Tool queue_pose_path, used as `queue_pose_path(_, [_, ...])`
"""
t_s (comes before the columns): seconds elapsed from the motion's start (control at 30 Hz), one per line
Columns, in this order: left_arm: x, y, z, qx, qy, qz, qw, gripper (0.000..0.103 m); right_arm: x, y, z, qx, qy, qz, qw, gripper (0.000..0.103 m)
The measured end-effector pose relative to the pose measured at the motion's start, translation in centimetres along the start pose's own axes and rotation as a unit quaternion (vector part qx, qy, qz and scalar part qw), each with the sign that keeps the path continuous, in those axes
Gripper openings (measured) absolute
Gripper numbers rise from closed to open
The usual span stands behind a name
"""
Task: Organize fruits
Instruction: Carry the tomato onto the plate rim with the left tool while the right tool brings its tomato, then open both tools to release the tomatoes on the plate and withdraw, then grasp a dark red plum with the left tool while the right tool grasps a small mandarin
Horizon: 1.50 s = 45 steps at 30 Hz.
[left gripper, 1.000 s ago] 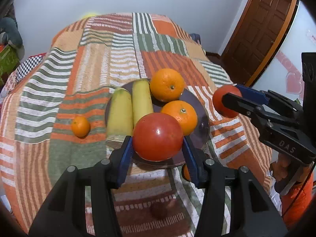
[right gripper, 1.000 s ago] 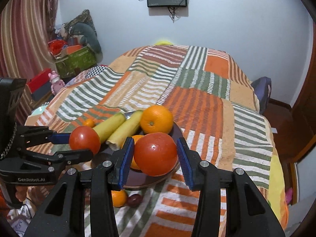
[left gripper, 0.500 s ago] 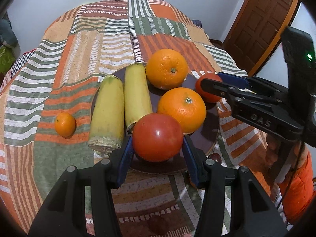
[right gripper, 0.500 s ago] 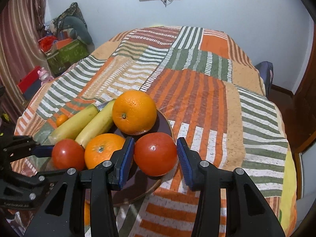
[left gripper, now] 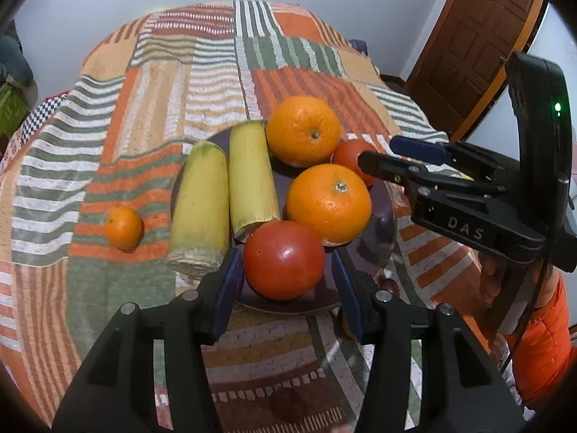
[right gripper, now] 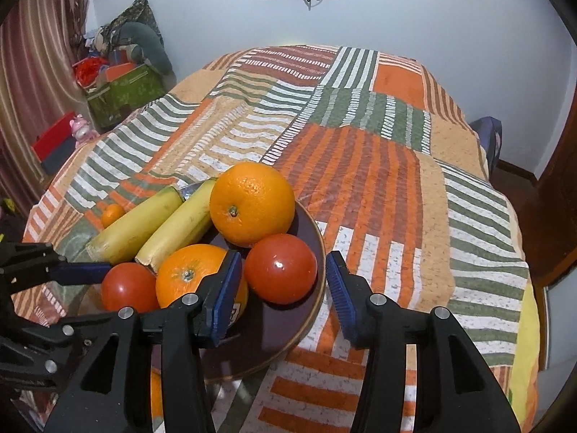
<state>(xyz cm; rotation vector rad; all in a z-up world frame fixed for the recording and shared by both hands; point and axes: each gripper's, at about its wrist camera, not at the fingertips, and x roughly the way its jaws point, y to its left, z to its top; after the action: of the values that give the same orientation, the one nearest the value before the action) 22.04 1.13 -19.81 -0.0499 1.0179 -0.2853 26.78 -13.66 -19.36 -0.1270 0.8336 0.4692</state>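
red tomatoes sit between both grippers, each already down on the plate

red is the colour that matters: one tomato [left gripper: 284, 259] lies between the fingers of the left gripper [left gripper: 286, 281], at the near edge of the dark plate [left gripper: 382, 231]. the pad on one side touches or nearly touches it, while a thin gap shows on the other, so this gripper looks slightly spread rather than pinching. the second tomato [right gripper: 280, 269] lies between the fingers of the right gripper [right gripper: 280, 290], on the plate's right side, with clear space at both pads; that gripper is spread apart too.

each tomato lies straight ahead of its own gripper, along the line of the fingers, so the coming move, as i judge it, is a pull straight back from the plate. a sideways drift would nudge the round fruit, which should roll easily. the right gripper has the tighter spot: its left finger is just beside the nearer orange [right gripper: 196, 276]. the far orange [right gripper: 252, 204] touches or nearly touches that tomato from behind.

two corn cobs [left gripper: 227, 187] lie side by side on the plate's left part, long axes pointing away from the left gripper. a small mandarin [left gripper: 123, 227] waits apart on the striped bed cover [left gripper: 216, 72], nearer the left gripper.
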Motion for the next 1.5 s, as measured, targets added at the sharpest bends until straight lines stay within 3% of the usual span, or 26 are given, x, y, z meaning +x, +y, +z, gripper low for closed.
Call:
queue_pose_path(0.33, [-4.8, 0.7, -1.1, -0.007, -0.039, 0.018, 0.9991, 0.052, -4.5, 1.4, -1.3, 0.001, -0.017, 0.013, 1.000, 0.050])
queue_pose_path(0.7, [-6.8, 2.1, -4.6, -0.033, -0.028, 0.035, 0.9985, 0.052, -5.7, 4.9, -4.5, -0.017, 0.006, 0.052, 0.999, 0.051])
queue_pose_path(0.93, [-6.0, 1.8, -6.6, -0.042, -0.007, 0.025, 0.9988, 0.052, -3.8, 7.2, -6.7, -0.048, 0.039, 0.054, 0.997, 0.051])
queue_pose_path(1.33, [-3.3, 0.1, -7.6, -0.030, 0.026, 0.001, 0.9992, 0.052, -1.6, 7.7, -6.9, -0.062, 0.057, 0.032, 0.996, 0.043])
queue_pose_path(1.5, [-1.8, -0.3, -8.1, -0.024, 0.048, -0.008, 0.9985, 0.039, -1.7, 7.8, -6.9, -0.069, 0.054, 0.032, 0.996, 0.038])
